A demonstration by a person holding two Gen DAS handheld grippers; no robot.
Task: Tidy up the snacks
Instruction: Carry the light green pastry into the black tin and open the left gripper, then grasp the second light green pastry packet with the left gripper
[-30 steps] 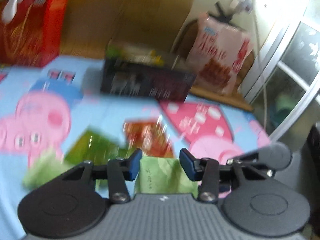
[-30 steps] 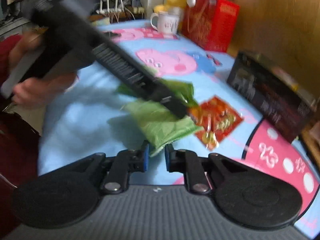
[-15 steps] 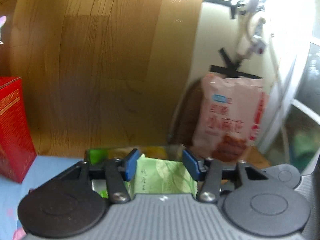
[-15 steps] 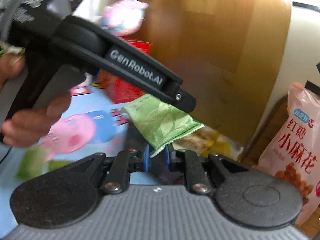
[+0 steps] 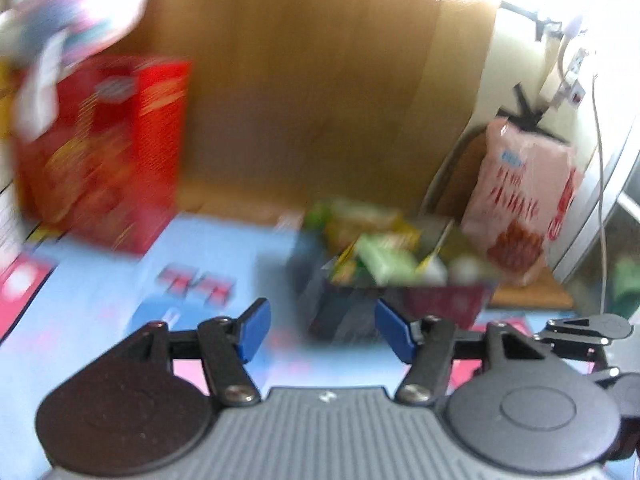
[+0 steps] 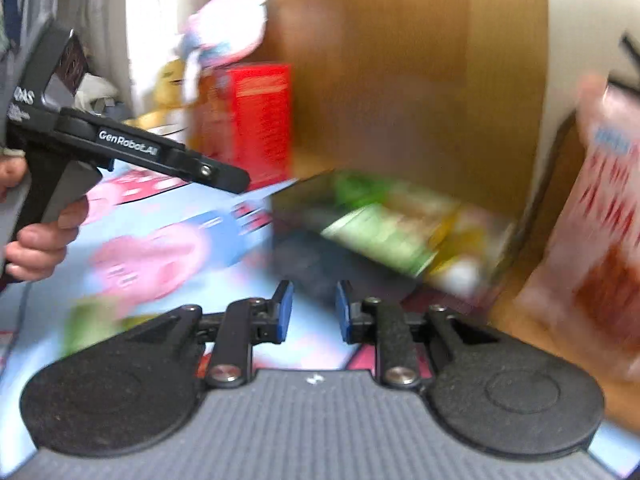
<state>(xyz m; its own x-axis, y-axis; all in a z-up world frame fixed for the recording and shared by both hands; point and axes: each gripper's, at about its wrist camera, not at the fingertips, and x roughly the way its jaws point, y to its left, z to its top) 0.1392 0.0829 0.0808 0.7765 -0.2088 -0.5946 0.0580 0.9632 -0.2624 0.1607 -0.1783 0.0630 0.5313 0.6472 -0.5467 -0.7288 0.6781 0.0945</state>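
Now the left gripper (image 5: 320,330) hangs with jaws parted and nothing between them, having just been opening; the green packet (image 5: 386,260) lies ahead in the dark box (image 5: 400,300) among other snacks. Likewise the right gripper (image 6: 313,312), narrowly parted and just opening, is empty, the packet beyond it

Both wrist cameras look forward and slightly down over the bed, near the box (image 5: 384,280) (image 6: 384,232): at 12 o'clock from the left, 1 o'clock from the right.
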